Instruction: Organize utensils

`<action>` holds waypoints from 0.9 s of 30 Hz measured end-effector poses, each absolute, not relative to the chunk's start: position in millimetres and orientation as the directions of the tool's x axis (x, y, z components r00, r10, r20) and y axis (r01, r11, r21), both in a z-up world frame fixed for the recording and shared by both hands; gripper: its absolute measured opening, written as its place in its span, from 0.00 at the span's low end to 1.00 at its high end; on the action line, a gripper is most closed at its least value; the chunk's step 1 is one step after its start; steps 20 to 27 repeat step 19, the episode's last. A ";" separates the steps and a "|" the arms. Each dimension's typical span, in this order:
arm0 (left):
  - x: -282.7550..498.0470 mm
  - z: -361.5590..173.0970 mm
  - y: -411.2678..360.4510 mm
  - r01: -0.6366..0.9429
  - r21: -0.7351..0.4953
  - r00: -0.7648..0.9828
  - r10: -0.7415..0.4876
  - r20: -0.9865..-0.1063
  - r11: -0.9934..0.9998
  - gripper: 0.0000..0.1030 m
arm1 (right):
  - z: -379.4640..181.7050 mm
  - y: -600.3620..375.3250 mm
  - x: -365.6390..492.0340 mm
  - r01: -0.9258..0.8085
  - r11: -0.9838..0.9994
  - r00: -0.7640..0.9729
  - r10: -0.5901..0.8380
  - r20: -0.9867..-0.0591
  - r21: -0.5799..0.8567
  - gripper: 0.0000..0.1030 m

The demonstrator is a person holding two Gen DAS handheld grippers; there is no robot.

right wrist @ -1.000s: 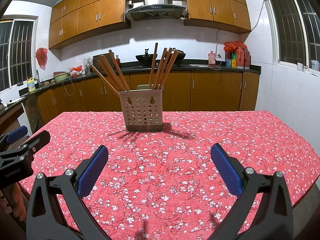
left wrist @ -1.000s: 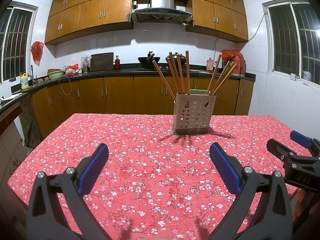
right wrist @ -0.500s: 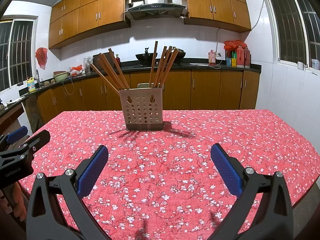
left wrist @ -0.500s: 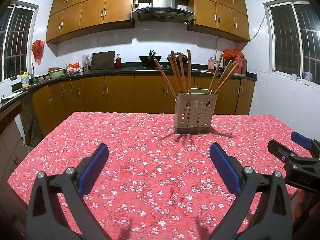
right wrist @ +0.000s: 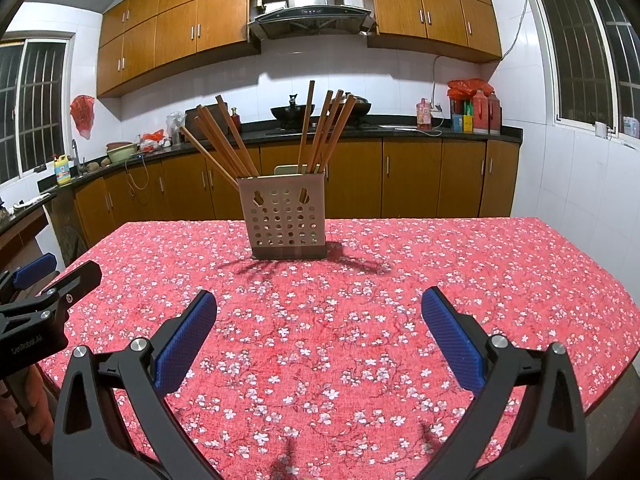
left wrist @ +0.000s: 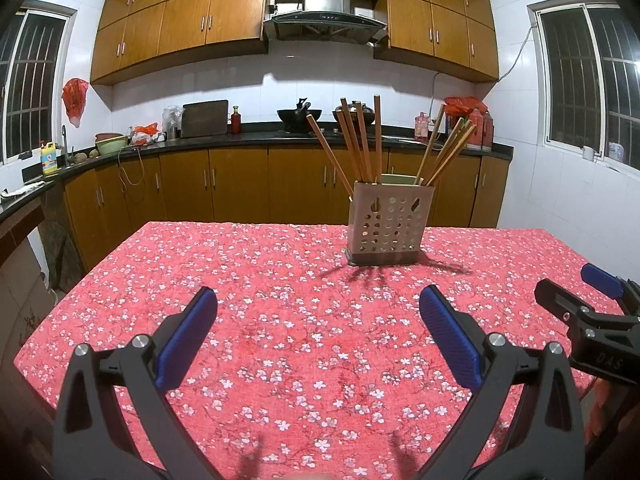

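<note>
I have the left claw (left wrist: 318, 306) spread wide and holding nothing, and the right claw (right wrist: 319, 310) is just as wide and bare. Both hang over the red flowered worktop (right wrist: 460, 264), well short of the perforated utensil holder (right wrist: 285, 216). Wooden chopsticks (right wrist: 320, 130) stand in that holder, fanned out in two bunches, left and right.

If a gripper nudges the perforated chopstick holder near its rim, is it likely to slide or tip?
The holder looks like thin, hole-punched plastic, so probably light. It stands tall on a cloth-covered table that may grip its base, and the chopsticks lean outward well above it, so a high nudge would more likely tip it.
</note>
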State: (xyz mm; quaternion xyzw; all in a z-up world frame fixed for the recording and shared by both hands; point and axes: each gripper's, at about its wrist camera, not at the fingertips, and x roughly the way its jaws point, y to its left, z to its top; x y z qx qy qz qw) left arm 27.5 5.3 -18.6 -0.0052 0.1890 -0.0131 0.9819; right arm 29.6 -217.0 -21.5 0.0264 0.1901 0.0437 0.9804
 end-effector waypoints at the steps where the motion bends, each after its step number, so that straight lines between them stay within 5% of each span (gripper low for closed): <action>1: 28.0 -19.2 5.3 0.024 -0.015 0.928 -0.028 -0.372 1.000 0.96 | -21.5 -216.8 29.2 -0.075 0.995 0.924 0.095 -0.371 0.069 0.98; 27: 31.7 -21.6 5.9 0.015 -0.031 0.923 -0.026 -0.384 0.999 0.96 | -24.0 -218.6 30.1 -0.072 0.995 0.922 0.096 -0.374 0.076 0.98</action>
